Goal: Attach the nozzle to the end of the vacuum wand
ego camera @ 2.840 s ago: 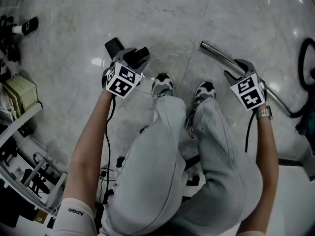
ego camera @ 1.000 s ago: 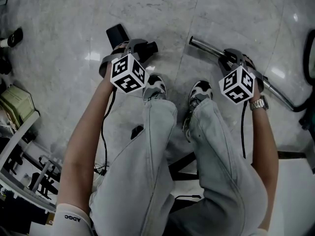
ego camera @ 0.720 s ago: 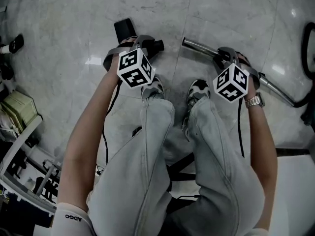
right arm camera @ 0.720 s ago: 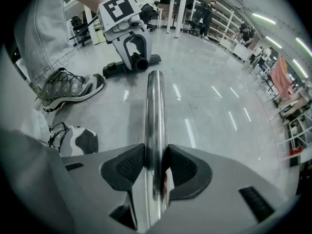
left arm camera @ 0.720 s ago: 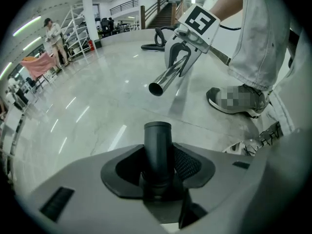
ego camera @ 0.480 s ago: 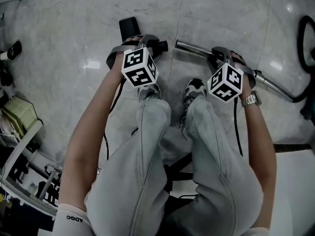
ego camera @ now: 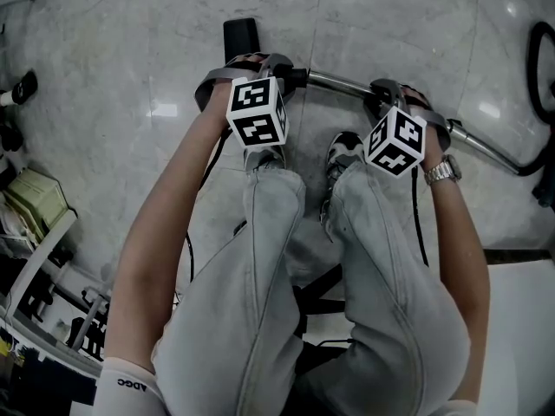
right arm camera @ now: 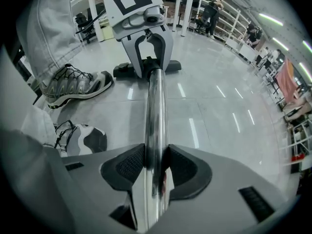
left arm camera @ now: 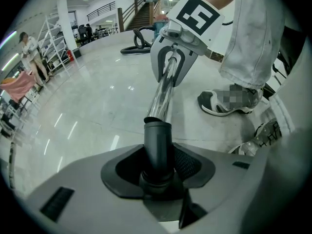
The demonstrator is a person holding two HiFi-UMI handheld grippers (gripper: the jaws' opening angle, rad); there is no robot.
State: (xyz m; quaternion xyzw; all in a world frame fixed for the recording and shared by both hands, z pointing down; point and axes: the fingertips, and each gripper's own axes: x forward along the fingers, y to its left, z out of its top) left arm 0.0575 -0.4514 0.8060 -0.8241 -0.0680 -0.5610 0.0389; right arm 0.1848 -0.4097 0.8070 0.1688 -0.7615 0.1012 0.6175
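Observation:
My left gripper [ego camera: 257, 66] is shut on the black neck tube [left arm camera: 158, 145] of the vacuum nozzle, whose flat head [ego camera: 241, 35] points away over the floor. My right gripper [ego camera: 392, 92] is shut on the chrome wand [ego camera: 342, 82], a little back from its free end. In the left gripper view the wand [left arm camera: 163, 94] runs straight from the neck's mouth to the right gripper [left arm camera: 173, 57]. The wand's tip meets that mouth; how far it sits inside is hidden. In the right gripper view the wand [right arm camera: 156, 121] leads to the left gripper [right arm camera: 146, 43] and the nozzle head [right arm camera: 124, 69].
The person's two shoes [ego camera: 347, 150] [ego camera: 260, 156] and legs are directly below the grippers. The wand continues right to a black hose [ego camera: 542, 59]. Shelving with small items [ego camera: 35, 232] lines the left edge. The marble floor [ego camera: 130, 76] spreads ahead.
The left gripper has carried the nozzle to the right and rolled, closing the gap until the neck's mouth meets the wand's end. The right gripper has held the wand almost still.

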